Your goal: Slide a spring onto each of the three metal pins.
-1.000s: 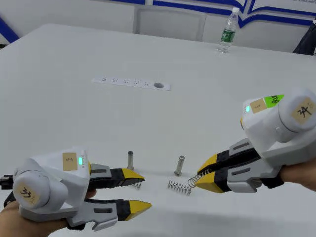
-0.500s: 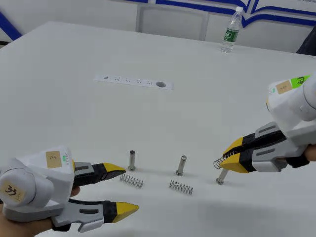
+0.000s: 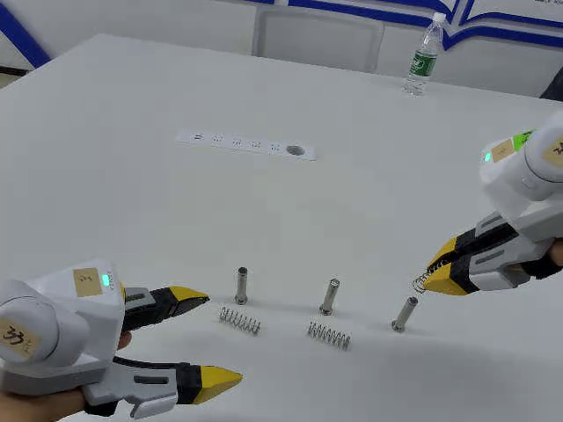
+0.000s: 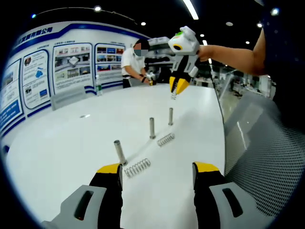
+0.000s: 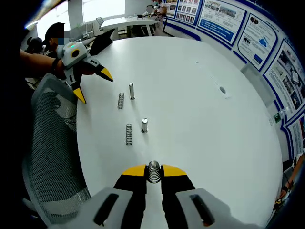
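Grips one spring point(image 3: 420, 282) between the closed tips of the right gripper point(image 3: 437, 271), just up and right of the right pin point(image 3: 404, 314); clearly the nearer gripper. Probably needs to go down and left, turning the spring's long axis upright like the pin. Holds the left gripper point(image 3: 223, 338) spread wide and empty at near left, by the left pin point(image 3: 241, 286) and a loose spring point(image 3: 239, 320). Reads maybe 33 on its handwritten label point(image 3: 16, 338); cannot read the bottle point(image 3: 423, 56) label.
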A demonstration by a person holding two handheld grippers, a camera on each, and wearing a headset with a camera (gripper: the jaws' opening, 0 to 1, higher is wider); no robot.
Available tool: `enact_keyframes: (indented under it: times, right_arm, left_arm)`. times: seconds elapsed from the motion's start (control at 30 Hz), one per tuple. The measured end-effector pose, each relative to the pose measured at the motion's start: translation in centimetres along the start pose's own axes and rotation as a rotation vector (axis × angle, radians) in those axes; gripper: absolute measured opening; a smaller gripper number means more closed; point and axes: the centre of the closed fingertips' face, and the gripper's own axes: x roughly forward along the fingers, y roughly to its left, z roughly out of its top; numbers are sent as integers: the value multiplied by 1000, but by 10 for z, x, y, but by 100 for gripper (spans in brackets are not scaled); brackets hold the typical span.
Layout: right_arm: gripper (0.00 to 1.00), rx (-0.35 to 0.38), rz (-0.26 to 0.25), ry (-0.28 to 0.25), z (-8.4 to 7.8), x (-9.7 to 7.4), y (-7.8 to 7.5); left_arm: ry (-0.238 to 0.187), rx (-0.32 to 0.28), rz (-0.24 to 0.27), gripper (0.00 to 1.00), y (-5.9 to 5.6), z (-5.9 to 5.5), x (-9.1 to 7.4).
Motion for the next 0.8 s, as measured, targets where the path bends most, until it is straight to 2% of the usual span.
enact_keyframes:
  times: [0.1,0.2,0.8]
  right_arm:
    - [12,-7,7,46,-7,8,-3]
    - [12,-14,13,66,-10,13,-4]
    - [12,-16,45,112,-16,26,-5]
  left_arm:
    - [-1,-6,4,62,0,0,0]
    - [-1,-9,7,63,1,0,0]
    - [-5,-18,11,63,2,-1,1]
